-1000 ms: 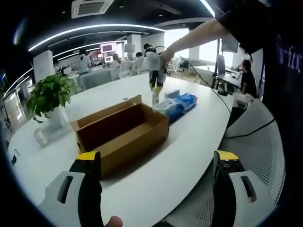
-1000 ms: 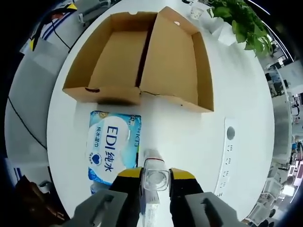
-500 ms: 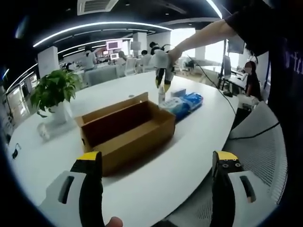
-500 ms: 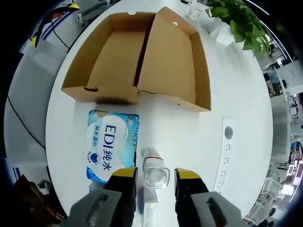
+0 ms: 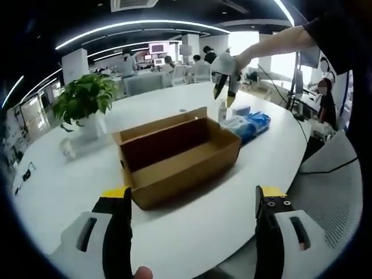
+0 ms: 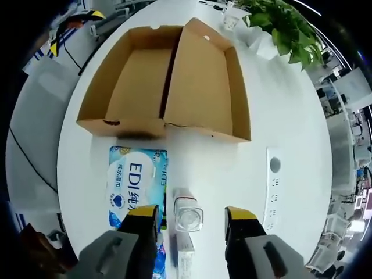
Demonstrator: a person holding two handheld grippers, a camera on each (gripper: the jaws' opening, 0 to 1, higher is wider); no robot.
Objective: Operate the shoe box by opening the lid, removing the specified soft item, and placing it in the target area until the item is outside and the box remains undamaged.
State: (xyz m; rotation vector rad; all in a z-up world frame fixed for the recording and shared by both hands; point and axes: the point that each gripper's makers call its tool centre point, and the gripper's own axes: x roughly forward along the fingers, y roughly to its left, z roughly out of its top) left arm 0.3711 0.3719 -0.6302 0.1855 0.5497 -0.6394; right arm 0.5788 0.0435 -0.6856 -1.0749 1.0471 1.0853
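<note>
Now that the right claw (image 6: 190, 216) has spread its jaws wide, the small clear bottle (image 6: 188, 218) it gripped a second ago stands free between them on the tabletop (image 6: 290, 116), touching neither jaw. Just beside the bottle, toward that claw's left jaw, lies the blue wipes pack (image 6: 136, 183), the soft item, flat on the tabletop and fully outside the shoe box (image 6: 165, 81). Beyond the pack, straight ahead of the right claw, the box sits open with its lid folded back and both halves bare, looking undamaged. By my judgement the removal is done and only the retreat remains. The left claw (image 5: 192, 232) hangs wide and empty, well back from the box (image 5: 177, 154), with the right claw (image 5: 224, 96) risen above the bottle (image 5: 222, 110) beyond it.
</note>
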